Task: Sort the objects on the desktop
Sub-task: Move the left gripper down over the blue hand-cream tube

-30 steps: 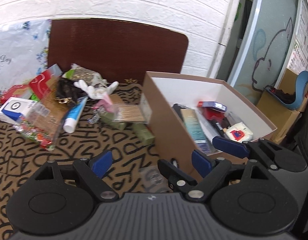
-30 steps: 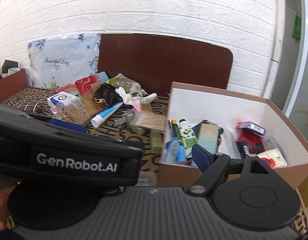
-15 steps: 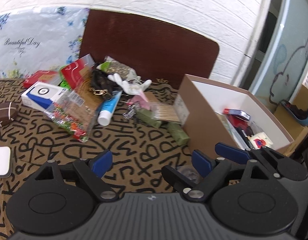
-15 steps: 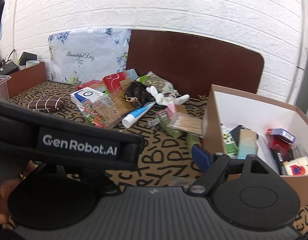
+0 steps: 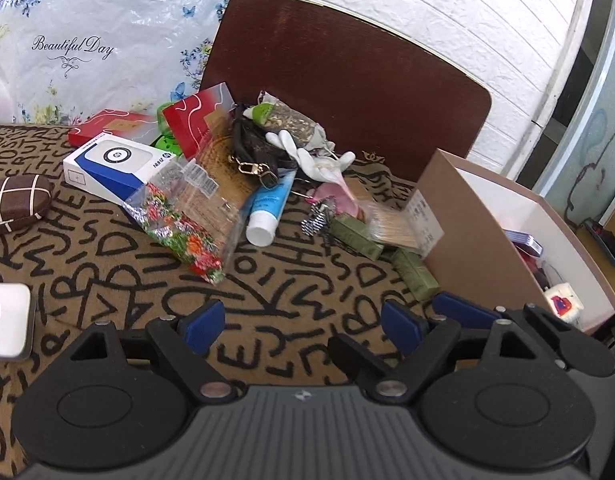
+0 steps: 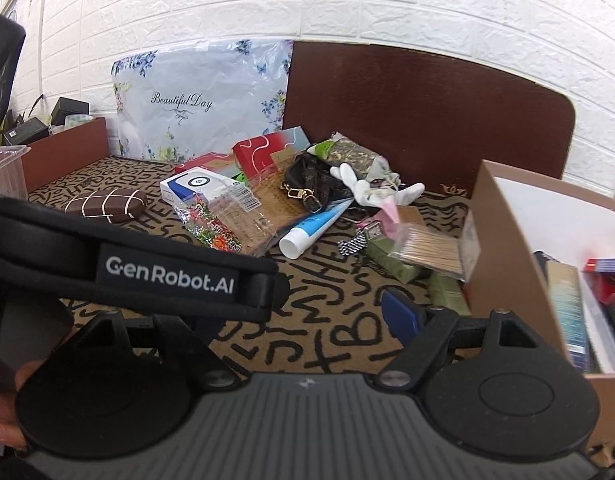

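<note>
While both tools are empty, the step in hand looks like choosing the next item from the pile, since the cardboard box (image 5: 479,236) at about three o'clock already holds several sorted things. The left gripper (image 5: 301,322) hovers low over the letter-patterned tablecloth (image 5: 107,256), level and pointed toward twelve o'clock, its blue pads (image 5: 201,324) spread wide with nothing between them. The right gripper (image 6: 303,312) sits just beside it, at about four o'clock in the left view; only its right pad (image 6: 401,314) shows, because the left tool's strap covers the other, so whether it is wide or narrow I cannot tell.

The unsorted heap lies at twelve o'clock, well apart from both tools: a blue-and-white tube (image 5: 269,210) with its white cap toward the camera, a clear bag of coloured sweets (image 5: 183,228), a white-and-blue carton (image 5: 115,170), a pack of wooden sticks (image 5: 391,228), two green bars (image 5: 353,236), a dark pouch (image 5: 255,152) with a gold clasp and a white plush toy (image 5: 307,156). A brown checked case (image 5: 15,202) rests alone at ten o'clock.

The next move probably calls for a forward reach with pads kept wide; the tube or a green bar at the heap's near edge seems easiest to grasp.
</note>
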